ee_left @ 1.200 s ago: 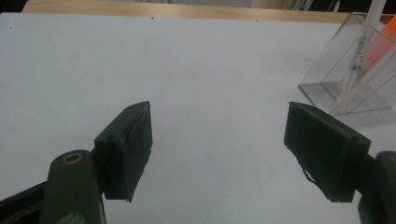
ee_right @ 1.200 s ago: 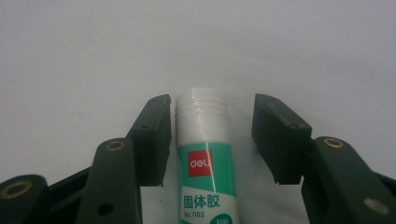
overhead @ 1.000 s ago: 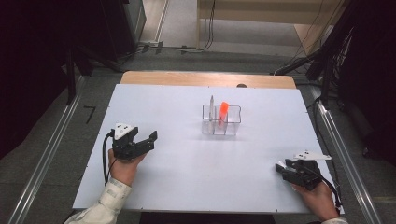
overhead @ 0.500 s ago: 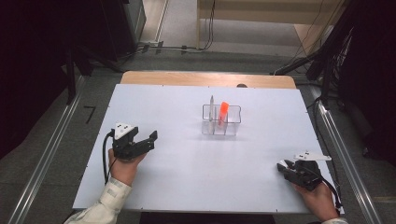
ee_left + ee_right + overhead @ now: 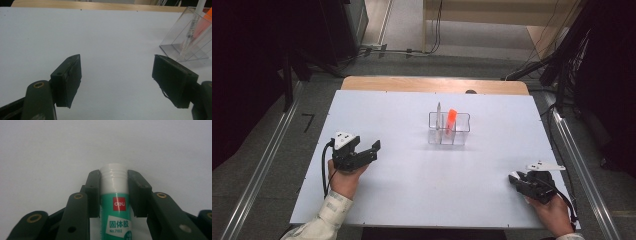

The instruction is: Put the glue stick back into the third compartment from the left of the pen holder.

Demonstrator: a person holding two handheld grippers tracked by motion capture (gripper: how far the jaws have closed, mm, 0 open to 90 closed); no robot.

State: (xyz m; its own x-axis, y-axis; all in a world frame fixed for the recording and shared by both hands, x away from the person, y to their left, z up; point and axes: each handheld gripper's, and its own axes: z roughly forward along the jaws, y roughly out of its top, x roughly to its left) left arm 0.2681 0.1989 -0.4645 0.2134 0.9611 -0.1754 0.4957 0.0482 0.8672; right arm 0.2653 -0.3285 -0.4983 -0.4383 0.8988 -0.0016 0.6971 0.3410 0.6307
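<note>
A glue stick with a green label and a white cap lies between the jaws of my right gripper. The jaws have just been closing, and both pads now press on its sides. In the high view the right gripper rests low at the table's front right, with the stick's white cap at its tip. My left gripper is held at the front left, and its jaws stand wide apart with nothing between them. It points toward a clear organizer.
The clear organizer stands at the middle back of the white table and holds a white pen and an orange marker. A wooden edge runs along the back. Cables lie on the floor beyond.
The right gripper's jaws look a little narrower at the front right of the table. Both hands have stayed where they were.
</note>
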